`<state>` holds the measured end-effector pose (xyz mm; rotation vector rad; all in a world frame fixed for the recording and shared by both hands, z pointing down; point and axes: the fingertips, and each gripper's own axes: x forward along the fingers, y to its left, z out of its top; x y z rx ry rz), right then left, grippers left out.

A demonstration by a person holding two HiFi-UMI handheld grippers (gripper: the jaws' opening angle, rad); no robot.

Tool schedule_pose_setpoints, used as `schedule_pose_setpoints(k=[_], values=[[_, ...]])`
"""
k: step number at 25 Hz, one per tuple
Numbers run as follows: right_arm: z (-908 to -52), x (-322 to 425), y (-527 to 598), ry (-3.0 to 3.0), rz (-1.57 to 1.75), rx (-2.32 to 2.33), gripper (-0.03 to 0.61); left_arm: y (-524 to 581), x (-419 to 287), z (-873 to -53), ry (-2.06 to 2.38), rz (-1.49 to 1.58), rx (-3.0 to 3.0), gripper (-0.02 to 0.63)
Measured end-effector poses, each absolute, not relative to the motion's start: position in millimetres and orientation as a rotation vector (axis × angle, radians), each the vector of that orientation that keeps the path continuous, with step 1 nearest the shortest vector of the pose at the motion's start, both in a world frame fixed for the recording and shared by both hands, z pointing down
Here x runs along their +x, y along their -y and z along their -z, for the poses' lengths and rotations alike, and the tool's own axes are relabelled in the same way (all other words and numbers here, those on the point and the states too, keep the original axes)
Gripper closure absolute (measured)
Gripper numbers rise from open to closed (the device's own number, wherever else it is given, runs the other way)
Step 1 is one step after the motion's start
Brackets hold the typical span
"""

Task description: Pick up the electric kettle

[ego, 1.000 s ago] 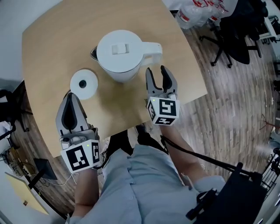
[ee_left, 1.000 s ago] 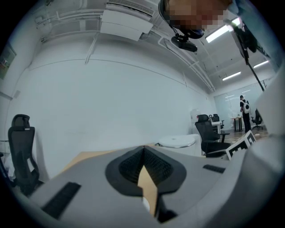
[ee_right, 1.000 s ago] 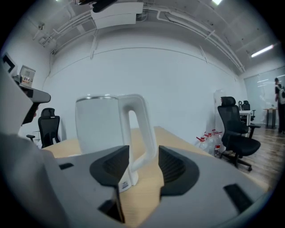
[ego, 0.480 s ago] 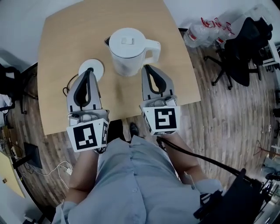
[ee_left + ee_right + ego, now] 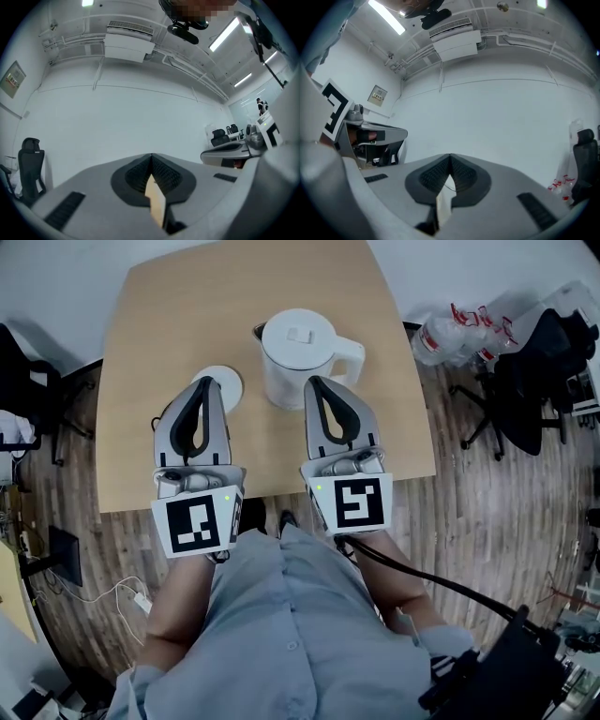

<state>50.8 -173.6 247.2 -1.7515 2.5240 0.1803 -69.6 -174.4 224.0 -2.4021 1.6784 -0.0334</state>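
Kettle (image 5: pixel 298 360) upright on table (image 5: pixel 141 343), held by neither gripper. Left gripper (image 5: pixel 204 388) jaws together, empty. Right gripper (image 5: pixel 317 385) jaws just closed together, empty.

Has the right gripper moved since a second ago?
Yes. The right gripper has risen above the table, from beside the kettle; its jaws just closed, empty.
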Motion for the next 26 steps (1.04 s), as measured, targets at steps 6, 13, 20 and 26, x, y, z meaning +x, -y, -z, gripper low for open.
schedule_pose_setpoints(k=[6,13,20,26], values=[[-243.2,43.2,171.3,-2.528,-0.185,-1.721,0.578,171.0,-70.8,-226.5,-1.676,0.036,-2.404,0.614],[-238.7,39.0,172.7,-2.524,-0.184,-1.704,0.578,173.3,-73.7,-224.3,-1.682,0.04,-2.4,0.614],[-240.5,38.6,171.7,-2.527,-0.188,-1.705,0.578,171.8,-72.7,-226.1,-1.677,0.044,-2.403,0.614],[-237.2,34.9,175.3,-2.534,-0.19,-1.701,0.578,175.2,-74.6,-222.7,-1.679,0.049,-2.407,0.614]])
